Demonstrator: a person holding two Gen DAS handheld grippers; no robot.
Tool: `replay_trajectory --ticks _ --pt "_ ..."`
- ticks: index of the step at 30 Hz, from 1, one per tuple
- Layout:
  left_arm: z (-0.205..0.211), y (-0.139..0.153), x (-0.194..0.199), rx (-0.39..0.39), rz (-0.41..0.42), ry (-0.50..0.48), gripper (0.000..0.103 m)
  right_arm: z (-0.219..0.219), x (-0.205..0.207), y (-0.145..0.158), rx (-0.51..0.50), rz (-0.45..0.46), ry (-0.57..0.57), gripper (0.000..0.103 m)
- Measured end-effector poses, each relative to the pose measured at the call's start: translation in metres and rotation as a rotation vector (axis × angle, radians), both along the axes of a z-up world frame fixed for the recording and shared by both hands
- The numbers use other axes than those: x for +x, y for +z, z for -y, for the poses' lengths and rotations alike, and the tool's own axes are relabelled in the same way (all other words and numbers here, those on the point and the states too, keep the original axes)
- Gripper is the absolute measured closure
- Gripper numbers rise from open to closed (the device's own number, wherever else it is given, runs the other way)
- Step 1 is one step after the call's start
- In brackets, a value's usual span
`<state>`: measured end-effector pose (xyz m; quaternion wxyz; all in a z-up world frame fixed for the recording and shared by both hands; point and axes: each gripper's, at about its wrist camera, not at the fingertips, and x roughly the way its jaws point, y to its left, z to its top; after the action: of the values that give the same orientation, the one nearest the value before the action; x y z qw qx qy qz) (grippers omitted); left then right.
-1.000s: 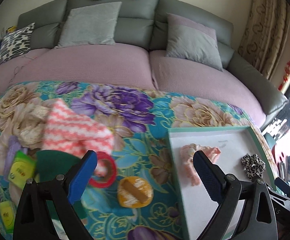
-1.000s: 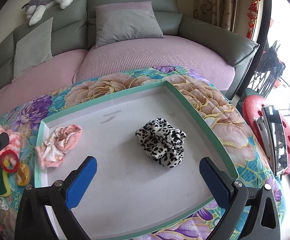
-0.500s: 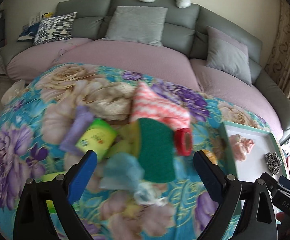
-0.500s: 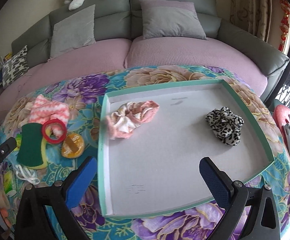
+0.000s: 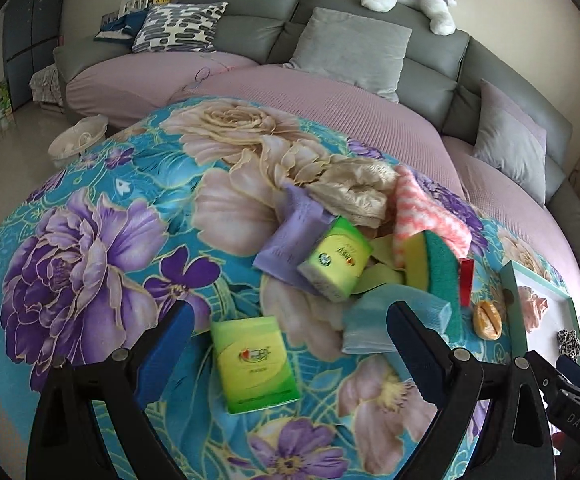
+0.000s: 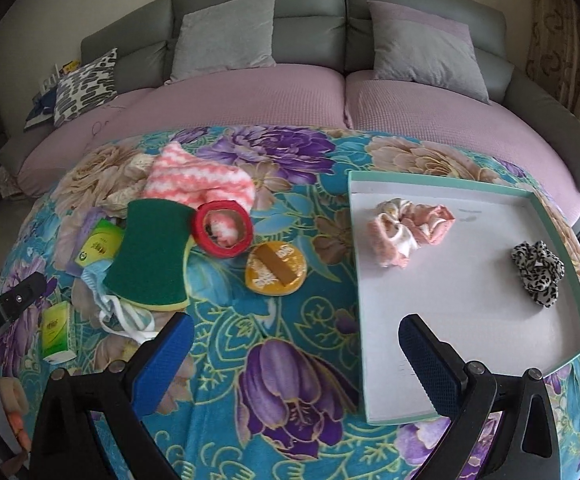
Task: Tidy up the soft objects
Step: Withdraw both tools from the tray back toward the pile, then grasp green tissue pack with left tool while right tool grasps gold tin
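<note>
Scrunchies sit sorted in the tray [image 6: 561,365]; left gripper [image 5: 290,332], jaws wide, lines up over the tissue pack [image 5: 254,364]; right gripper [image 6: 295,340] waits wide, empty.

Both wrist views look down over floral blanket [image 5: 90,248] toward sofa [image 6: 309,8]; shared: sponge [image 5: 441,276].

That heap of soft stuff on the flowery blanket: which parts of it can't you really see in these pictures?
- Light blue cloth, left wrist view: its near part is hidden behind the left gripper finger.
- Yellow-green piece, left wrist view: mostly buried under the tissue pack and sponge; unidentifiable.
- Tissue pack lettering: too small to read.
- Beige cloth, right wrist view: largely covered by the pink striped cloth.
</note>
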<state>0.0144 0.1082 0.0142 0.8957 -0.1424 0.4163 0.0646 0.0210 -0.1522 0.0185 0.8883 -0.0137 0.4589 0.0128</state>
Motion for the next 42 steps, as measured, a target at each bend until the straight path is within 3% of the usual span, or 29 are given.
replay_trajectory --ticks 13,22,27,36,42 --pt "-0.007 -0.053 0.018 0.046 -0.211 0.003 0.006 -0.033 0.013 -0.029 -0.041 -0.082 0.076 0.0" --pt "0.003 -0.064 0.024 0.163 -0.25 -0.009 0.006 -0.04 0.014 -0.036 -0.062 -0.101 0.094 0.0" --pt "0.003 -0.062 0.024 0.168 -0.251 -0.009 0.007 -0.04 0.014 -0.037 -0.065 -0.103 0.094 0.0" --pt "0.008 -0.055 0.022 0.161 -0.233 -0.029 0.048 -0.04 0.015 -0.039 -0.071 -0.111 0.095 0.0" --pt "0.008 -0.054 0.022 0.141 -0.225 -0.036 0.053 -0.042 0.016 -0.041 -0.073 -0.118 0.098 0.0"
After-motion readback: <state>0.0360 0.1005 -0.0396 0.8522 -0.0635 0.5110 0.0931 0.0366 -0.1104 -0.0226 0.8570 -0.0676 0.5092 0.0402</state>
